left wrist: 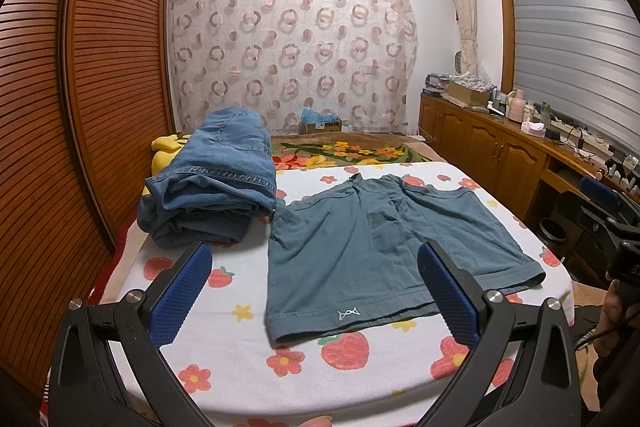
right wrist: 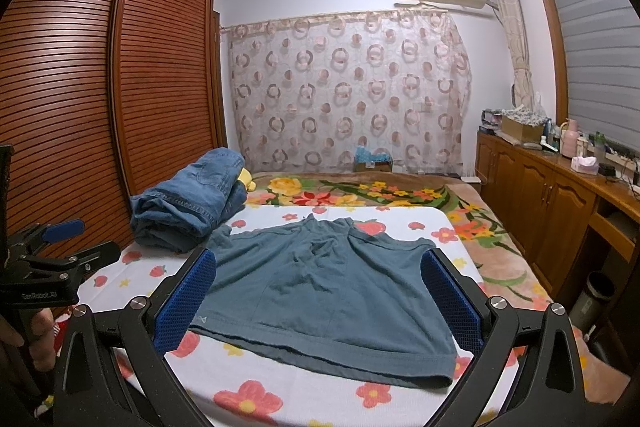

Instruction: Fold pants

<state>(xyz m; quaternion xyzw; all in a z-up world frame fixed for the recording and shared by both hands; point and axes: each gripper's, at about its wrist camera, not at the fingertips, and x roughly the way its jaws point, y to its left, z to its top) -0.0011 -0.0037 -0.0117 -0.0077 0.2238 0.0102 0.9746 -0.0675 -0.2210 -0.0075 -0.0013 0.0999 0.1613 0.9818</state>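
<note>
Teal-grey shorts point(left wrist: 360, 251) point(right wrist: 320, 291) lie spread flat on the strawberry-print white cover point(left wrist: 240, 351) point(right wrist: 280, 383), hems toward me and waistband away. My left gripper point(left wrist: 314, 295) hovers open over the near left hem, blue pads wide apart, nothing between them. My right gripper point(right wrist: 318, 303) is open too, held above the shorts' near right part. The right gripper also shows at the far right edge of the left wrist view, the left one at the left edge of the right wrist view. Neither touches the cloth.
A stack of folded blue jeans point(left wrist: 212, 187) point(right wrist: 188, 203) sits at the cover's far left corner, touching the shorts' edge. A louvred wooden wardrobe point(left wrist: 80, 107) stands left; a wooden cabinet point(left wrist: 500, 147) with clutter runs along the right. A floral blanket point(right wrist: 360, 191) lies beyond.
</note>
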